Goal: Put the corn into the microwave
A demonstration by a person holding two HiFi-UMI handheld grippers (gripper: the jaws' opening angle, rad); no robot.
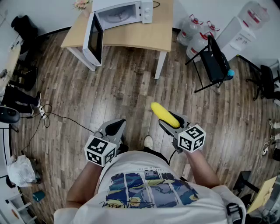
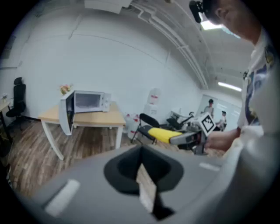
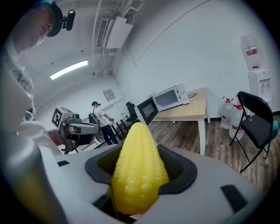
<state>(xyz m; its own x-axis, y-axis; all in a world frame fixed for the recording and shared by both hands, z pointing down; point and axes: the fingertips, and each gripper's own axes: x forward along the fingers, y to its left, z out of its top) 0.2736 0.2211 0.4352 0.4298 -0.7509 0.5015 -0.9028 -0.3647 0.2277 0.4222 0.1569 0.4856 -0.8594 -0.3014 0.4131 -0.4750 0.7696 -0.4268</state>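
A yellow corn cob [image 1: 164,114] sticks forward out of my right gripper [image 1: 171,122], which is shut on it at waist height over the wooden floor. In the right gripper view the corn [image 3: 138,170] fills the jaws, tip pointing up and away. The white microwave [image 1: 124,12] stands on a light wooden table [image 1: 153,37] well ahead, its door [image 1: 95,39] swung wide open to the left. My left gripper [image 1: 114,127] is held beside the right one, shut with nothing in it. The left gripper view shows the microwave [image 2: 89,101] far off and the corn [image 2: 162,133] to the right.
A black folding chair [image 1: 214,61] stands right of the table, with water bottles [image 1: 197,33] and a white dispenser [image 1: 245,26] behind it. A cable [image 1: 57,116] trails over the floor at left, near a white bag [image 1: 19,170]. A person [image 3: 98,116] stands far back.
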